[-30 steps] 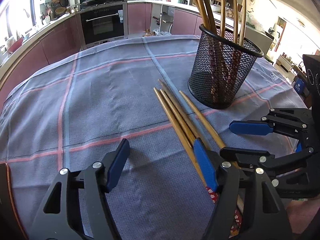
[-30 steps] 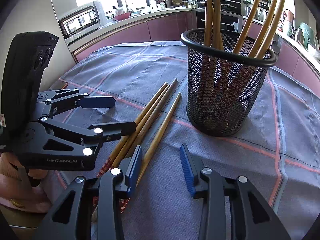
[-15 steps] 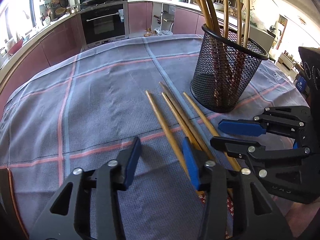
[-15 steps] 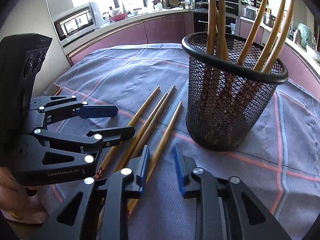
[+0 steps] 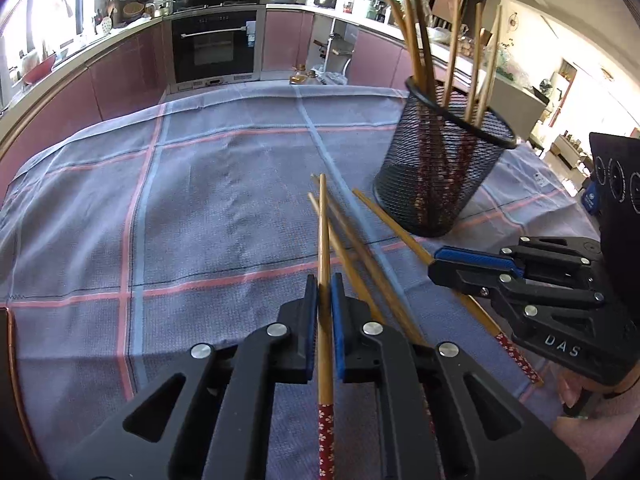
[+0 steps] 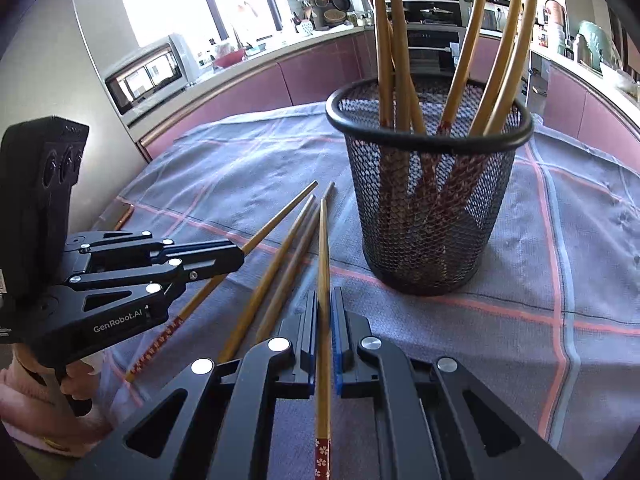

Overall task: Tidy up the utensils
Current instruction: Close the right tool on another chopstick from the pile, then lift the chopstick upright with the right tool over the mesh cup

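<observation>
Left wrist view: your left gripper (image 5: 324, 292) has just clamped 1 chopstick (image 5: 323, 240); your right gripper (image 6: 324, 308) has just clamped another chopstick (image 6: 323, 248). 2 more chopsticks (image 6: 280, 264) lie on the cloth (image 5: 200, 208) beside the mesh holder (image 6: 428, 216)

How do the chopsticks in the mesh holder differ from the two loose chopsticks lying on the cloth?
The chopsticks in the mesh holder stand tilted, patterned ends down. The loose chopsticks lie flat on the cloth, side by side, beside the mesh holder. Both sets are bamboo-coloured with red patterned handles.
</observation>
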